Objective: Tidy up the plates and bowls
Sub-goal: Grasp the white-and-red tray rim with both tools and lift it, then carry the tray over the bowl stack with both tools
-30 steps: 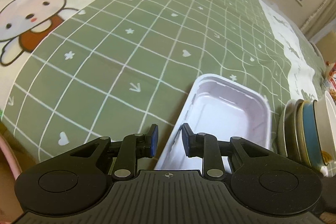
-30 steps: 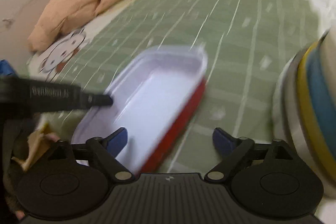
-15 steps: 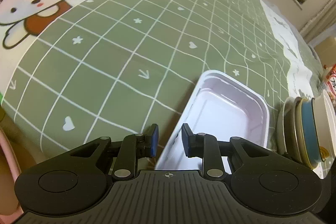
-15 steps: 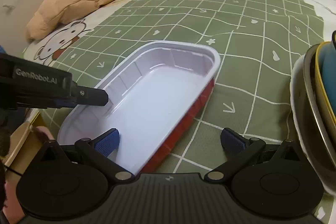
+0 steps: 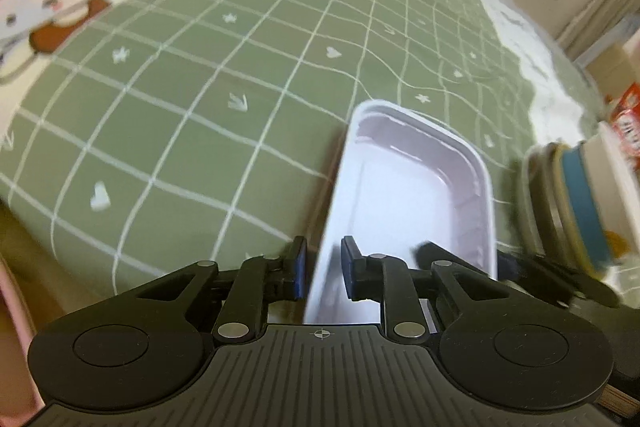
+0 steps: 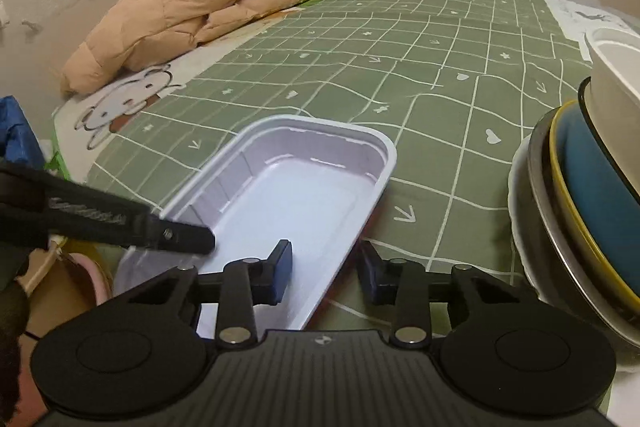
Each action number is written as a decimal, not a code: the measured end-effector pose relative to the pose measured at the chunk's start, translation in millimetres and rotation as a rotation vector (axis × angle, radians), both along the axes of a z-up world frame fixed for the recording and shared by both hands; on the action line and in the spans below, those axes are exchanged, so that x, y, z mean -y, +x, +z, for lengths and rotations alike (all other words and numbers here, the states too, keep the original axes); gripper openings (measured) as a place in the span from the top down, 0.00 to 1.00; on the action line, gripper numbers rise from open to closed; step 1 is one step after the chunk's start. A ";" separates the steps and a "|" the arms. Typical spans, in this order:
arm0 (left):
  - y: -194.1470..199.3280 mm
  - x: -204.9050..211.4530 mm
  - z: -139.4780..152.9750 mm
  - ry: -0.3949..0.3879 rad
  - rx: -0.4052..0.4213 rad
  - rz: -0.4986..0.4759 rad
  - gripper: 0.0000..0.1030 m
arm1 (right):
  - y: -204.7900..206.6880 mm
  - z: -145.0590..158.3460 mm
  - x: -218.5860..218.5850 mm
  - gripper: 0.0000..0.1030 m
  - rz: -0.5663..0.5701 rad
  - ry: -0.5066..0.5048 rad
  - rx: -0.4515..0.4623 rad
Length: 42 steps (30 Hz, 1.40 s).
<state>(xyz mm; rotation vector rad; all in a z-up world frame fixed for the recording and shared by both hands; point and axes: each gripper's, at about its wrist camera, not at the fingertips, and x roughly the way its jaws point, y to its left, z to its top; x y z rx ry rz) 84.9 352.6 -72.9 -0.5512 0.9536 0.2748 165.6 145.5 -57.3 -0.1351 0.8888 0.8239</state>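
Note:
A white rectangular tray with red outside (image 6: 304,195) lies on the green checked bed sheet (image 6: 400,59); it also shows in the left wrist view (image 5: 416,195). My left gripper (image 5: 323,273) is shut on the tray's near left rim, and its finger shows in the right wrist view (image 6: 132,223). My right gripper (image 6: 325,275) straddles the tray's right rim, its jaws partly closed with a gap on each side. A stack of bowls and plates (image 6: 588,211) stands to the right, with a white bowl on top, then blue, yellow and metal ones (image 5: 576,203).
A folded tan duvet (image 6: 208,7) lies at the back left of the bed. A cartoon bunny print (image 6: 120,107) marks the sheet's left edge. Pink and tan containers (image 6: 76,275) sit below the bed's near edge. A red-and-white box (image 5: 624,123) stands at far right.
My right gripper has closed from wide open to a narrow gap around the tray's right rim and moved in over it. My left gripper keeps its hold on the tray.

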 end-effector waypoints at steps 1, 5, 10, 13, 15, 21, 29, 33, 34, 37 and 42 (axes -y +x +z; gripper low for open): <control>3.2 2.6 -0.5 0.019 -0.001 -0.004 0.81 | -0.9 -1.8 -0.7 0.67 -0.009 -0.003 0.009; 13.1 7.4 -0.2 0.029 0.000 -0.025 0.79 | 3.5 -3.4 0.4 0.67 -0.027 0.000 0.012; 16.6 5.6 -5.1 0.001 -0.001 -0.039 0.79 | 7.7 -4.4 1.2 0.67 -0.049 -0.007 0.022; 14.0 2.7 -8.1 -0.040 0.017 -0.013 0.79 | 7.5 -5.1 1.6 0.67 -0.067 -0.018 0.044; 12.0 5.0 -8.3 -0.037 0.027 -0.012 0.79 | 6.3 -5.2 1.6 0.67 -0.070 -0.021 0.048; 10.2 13.9 -2.2 -0.043 0.009 -0.017 0.78 | 0.6 -2.3 -2.5 0.68 -0.040 -0.012 0.044; -3.5 34.7 73.8 0.005 0.171 -0.008 0.79 | -0.1 63.8 23.7 0.68 -0.055 0.136 0.154; 14.8 59.2 122.5 -0.006 0.271 -0.070 0.78 | 17.4 111.8 60.7 0.68 -0.131 0.222 0.204; 21.8 66.5 131.9 -0.013 0.283 -0.092 0.78 | 25.8 120.9 72.6 0.68 -0.147 0.236 0.203; 48.2 92.6 154.4 -0.070 0.314 -0.172 0.78 | 48.7 140.5 110.0 0.68 -0.213 0.255 0.172; 92.3 141.6 159.8 -0.101 0.292 -0.291 0.78 | 68.0 148.9 168.5 0.68 -0.326 0.238 0.172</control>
